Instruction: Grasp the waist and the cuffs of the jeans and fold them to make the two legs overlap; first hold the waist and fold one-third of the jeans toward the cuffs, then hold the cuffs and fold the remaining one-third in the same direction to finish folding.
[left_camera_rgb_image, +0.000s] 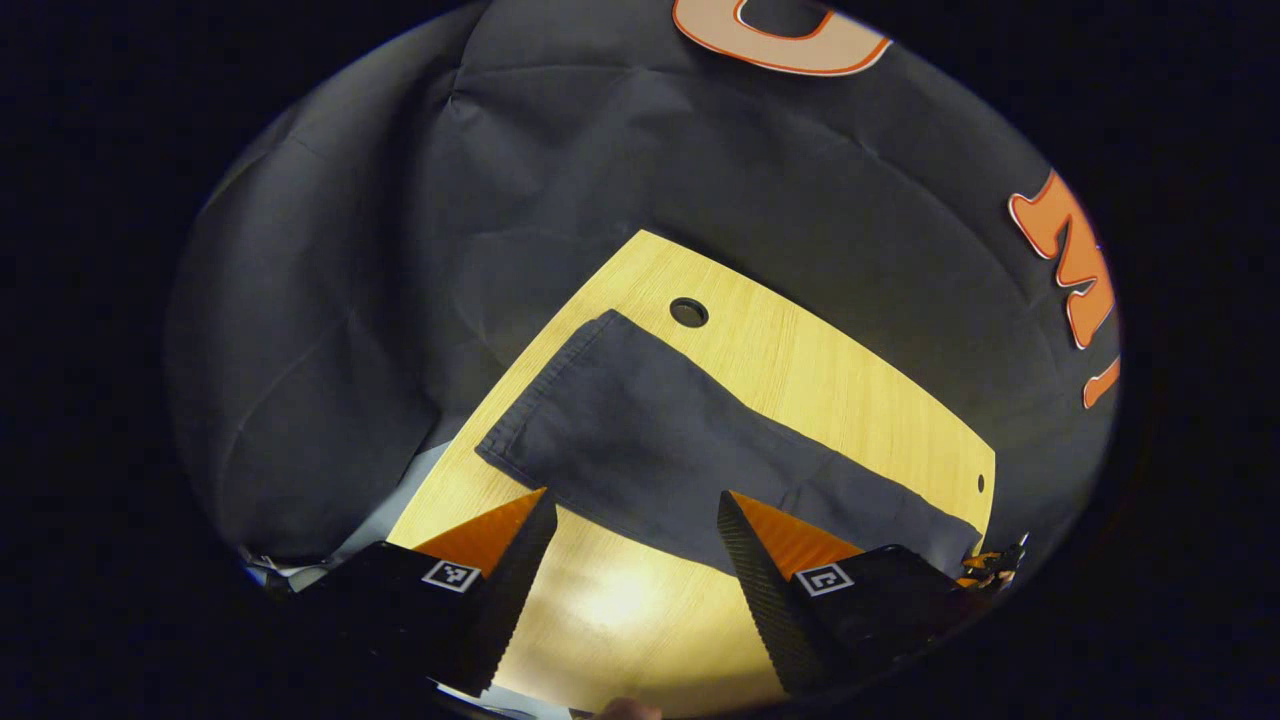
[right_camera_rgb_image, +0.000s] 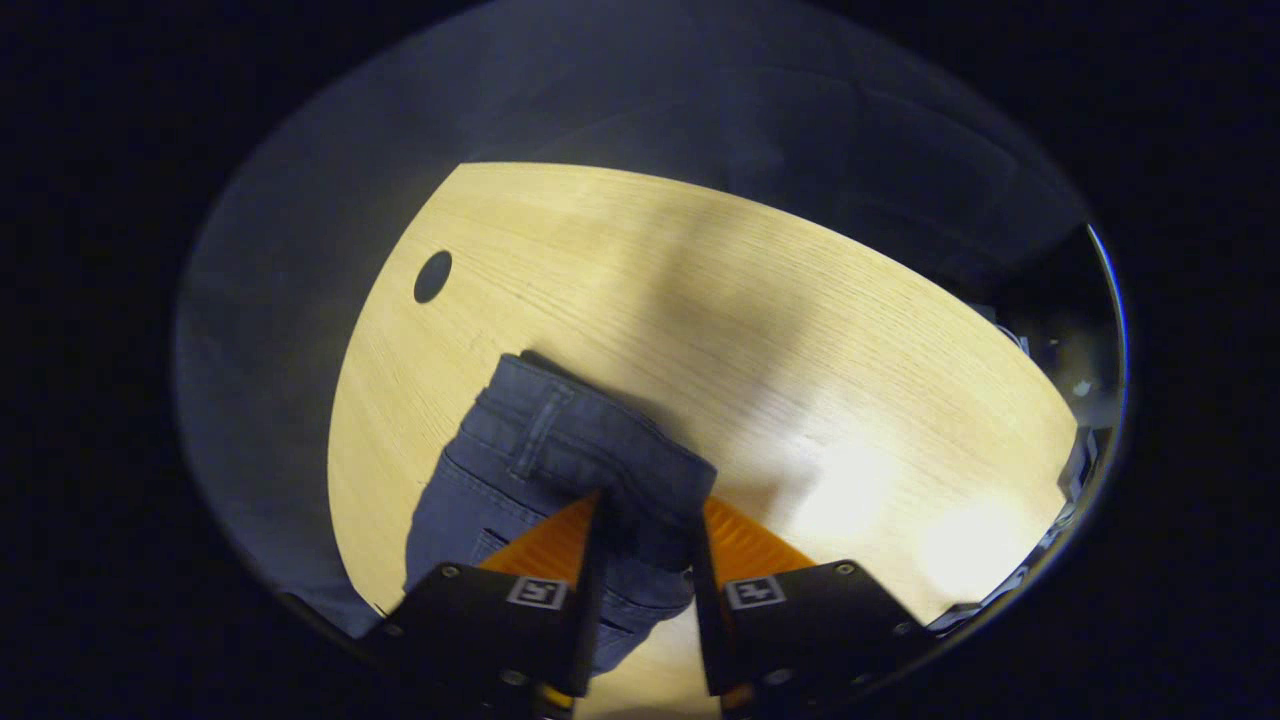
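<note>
Closest to my right camera, the right gripper (right_camera_rgb_image: 645, 520) has both fingers pressed onto a bunched fold of the jeans (right_camera_rgb_image: 560, 470) at the waist end, where I can make out the waistband, a belt loop and the seam of a back pocket. That end of the denim is lifted slightly off the table (right_camera_rgb_image: 800, 330), casting a shadow on the pale wood behind it, and the rest of the fabric runs down and to the left under the gripper body. Beyond the waist I see a round cable hole (right_camera_rgb_image: 432, 277) in the tabletop, well apart from the cloth. On my left side, the left gripper (left_camera_rgb_image: 635, 510) hangs above the table (left_camera_rgb_image: 800, 360) with its fingers spread wide and nothing between them; bare wood with a bright glare patch shows in the gap. Just ahead of its tips the jeans (left_camera_rgb_image: 660, 440) lie flat as a long dark band running diagonally, the hemmed cuff end toward the upper left, near another round hole (left_camera_rgb_image: 688, 312). At the far right end of the band I can see part of the other gripper (left_camera_rgb_image: 990, 565), small and partly hidden. Dark booth cloth (left_camera_rgb_image: 560, 160) backs the table.
</note>
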